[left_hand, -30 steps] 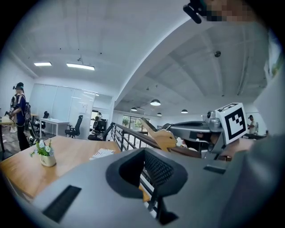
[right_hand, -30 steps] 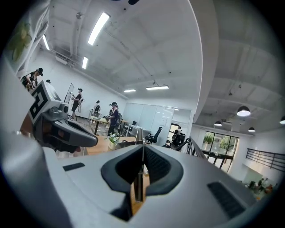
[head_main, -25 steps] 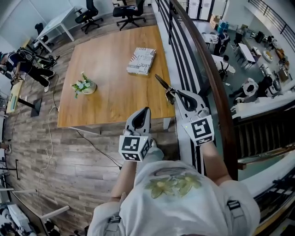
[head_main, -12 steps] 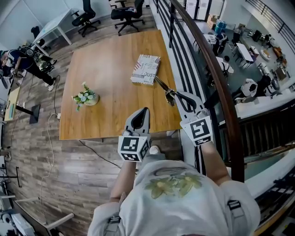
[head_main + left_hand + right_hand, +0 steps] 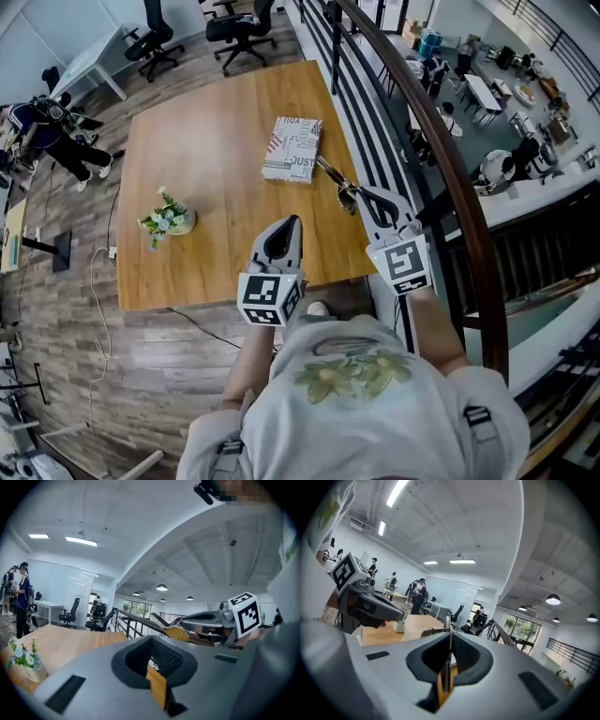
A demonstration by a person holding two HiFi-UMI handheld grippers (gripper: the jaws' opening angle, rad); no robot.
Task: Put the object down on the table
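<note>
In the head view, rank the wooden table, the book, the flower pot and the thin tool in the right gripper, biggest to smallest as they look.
1. wooden table
2. book
3. flower pot and thin tool: not ranked. They look about alike, and the tool is held nearer the camera.

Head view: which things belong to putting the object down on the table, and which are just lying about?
Job in hand: right gripper, shut on a flat-bladed tool; wooden table, where it goes.
Lying about: printed book; small flower pot; office chairs beyond the table; left gripper, shut and empty.
</note>
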